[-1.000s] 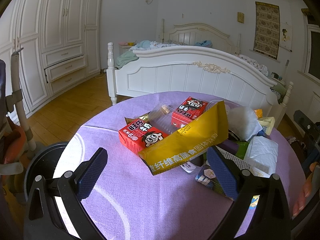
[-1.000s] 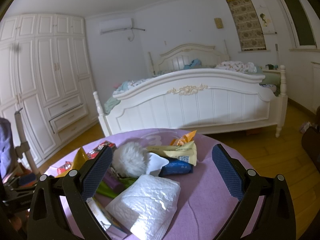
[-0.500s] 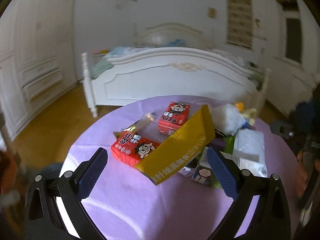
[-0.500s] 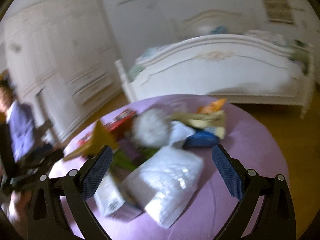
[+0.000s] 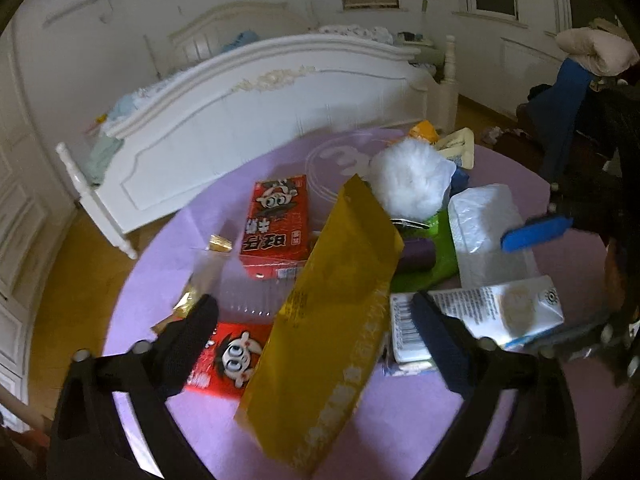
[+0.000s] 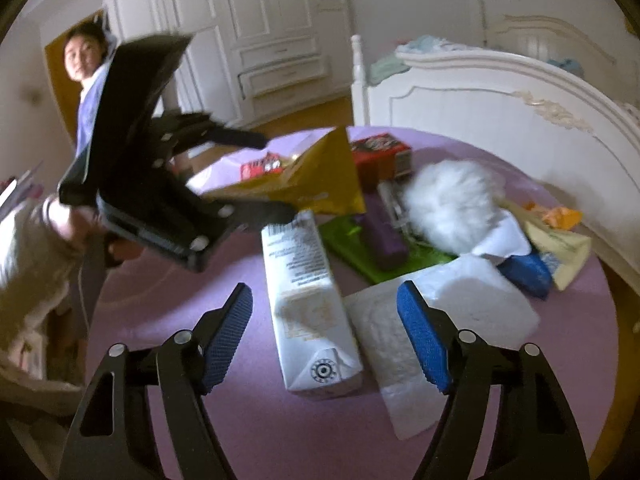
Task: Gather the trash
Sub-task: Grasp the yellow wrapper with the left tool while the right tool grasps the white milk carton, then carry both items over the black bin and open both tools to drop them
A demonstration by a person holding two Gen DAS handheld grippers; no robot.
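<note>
- Your left hand-held gripper [image 5: 316,326] hangs over the near side of the round purple worktop [image 5: 420,432], fingers spread wide either side of the yellow pouch [image 5: 332,320], gripping nothing.
- Your right hand-held gripper [image 6: 326,330] is likewise released, its blue pads [image 6: 420,336] flanking the end of the white carton [image 6: 308,308] without touching it.
- That carton lies flat near the worktop's middle, just beside a white tissue pack [image 6: 440,316].
- The yellow pouch leans tilted over two red snack boxes [image 5: 280,220] and a clear plastic tray [image 5: 256,292].
- A fluffy white ball [image 5: 408,180] sits toward the far edge, next to a purple item [image 6: 384,240] on a green wrapper [image 6: 360,248].
- A blue packet [image 6: 524,272] and cream and orange wrappers [image 6: 560,240] lie at the edge nearest the white bed [image 6: 500,100].
</note>
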